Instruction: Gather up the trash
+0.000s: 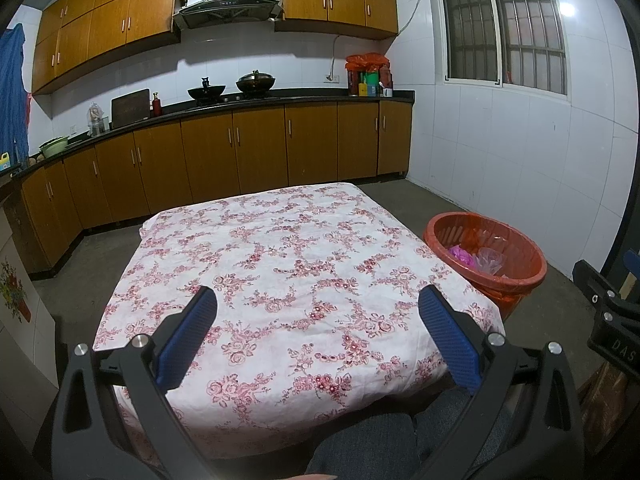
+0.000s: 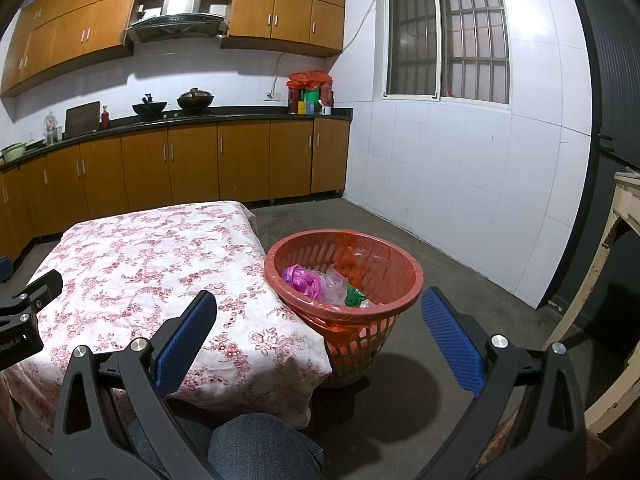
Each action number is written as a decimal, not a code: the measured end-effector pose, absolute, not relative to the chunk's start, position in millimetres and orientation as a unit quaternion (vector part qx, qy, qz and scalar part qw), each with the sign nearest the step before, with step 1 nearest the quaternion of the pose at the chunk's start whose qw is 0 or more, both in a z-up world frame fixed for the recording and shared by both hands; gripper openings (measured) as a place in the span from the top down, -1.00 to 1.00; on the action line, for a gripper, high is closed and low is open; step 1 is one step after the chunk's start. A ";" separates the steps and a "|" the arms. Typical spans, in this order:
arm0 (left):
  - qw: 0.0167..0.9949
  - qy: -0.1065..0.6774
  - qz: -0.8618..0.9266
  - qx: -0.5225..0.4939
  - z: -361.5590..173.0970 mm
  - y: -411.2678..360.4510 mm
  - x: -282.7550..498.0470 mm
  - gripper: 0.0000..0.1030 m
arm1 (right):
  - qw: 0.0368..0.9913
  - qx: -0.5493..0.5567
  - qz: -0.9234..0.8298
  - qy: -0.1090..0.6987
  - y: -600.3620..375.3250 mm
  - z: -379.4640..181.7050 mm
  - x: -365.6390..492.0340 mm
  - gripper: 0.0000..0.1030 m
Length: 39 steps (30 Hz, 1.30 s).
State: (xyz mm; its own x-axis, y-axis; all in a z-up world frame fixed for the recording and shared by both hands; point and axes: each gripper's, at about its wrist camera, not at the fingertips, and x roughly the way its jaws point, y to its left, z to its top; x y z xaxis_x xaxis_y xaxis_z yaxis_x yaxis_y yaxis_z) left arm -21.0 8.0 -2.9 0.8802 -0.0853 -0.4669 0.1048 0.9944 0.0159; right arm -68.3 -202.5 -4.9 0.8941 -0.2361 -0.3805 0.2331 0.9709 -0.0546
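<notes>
A red plastic basket (image 2: 384, 312) lined with a red bag stands on the floor at the table's right side; it also shows in the left wrist view as the basket (image 1: 516, 280). Inside lie crumpled plastic bags: a magenta one (image 2: 302, 278), a clear one (image 2: 334, 284) and a green one (image 2: 354, 296). My left gripper (image 1: 318, 300) hovers open over the near edge of the floral tablecloth (image 1: 280, 248), holding nothing. My right gripper (image 2: 318, 302) is open and empty, between the table's corner and the basket. No loose trash shows on the tablecloth.
Wooden kitchen cabinets (image 1: 240, 152) and a dark counter with woks run along the far wall. A pale wooden frame (image 2: 616, 248) stands at the right. The person's knee (image 2: 264, 448) is below the grippers. Bare concrete floor (image 2: 460, 280) lies right of the basket.
</notes>
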 end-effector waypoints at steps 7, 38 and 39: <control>0.969 0.240 -0.049 0.020 -3.1 8.3 -21.3 -0.92 | 0.973 -0.004 -0.120 0.196 -202.9 -4.8 -68.4 -0.97; 0.968 0.246 -0.050 0.022 -7.9 9.3 -19.6 -0.92 | 0.973 -0.003 -0.120 0.196 -203.1 -3.7 -69.2 -0.97; 0.968 0.246 -0.051 0.022 -7.9 9.0 -19.7 -0.92 | 0.973 -0.003 -0.120 0.197 -203.1 -3.7 -69.2 -0.97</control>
State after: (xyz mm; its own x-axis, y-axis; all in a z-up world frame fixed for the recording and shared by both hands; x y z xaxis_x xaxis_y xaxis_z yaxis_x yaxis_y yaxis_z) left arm -19.7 9.0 -7.9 0.8739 -0.0877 -0.4782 0.1091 0.9939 0.0171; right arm -69.2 -203.1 -3.7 0.8939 -0.2347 -0.3819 0.2325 0.9712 -0.0526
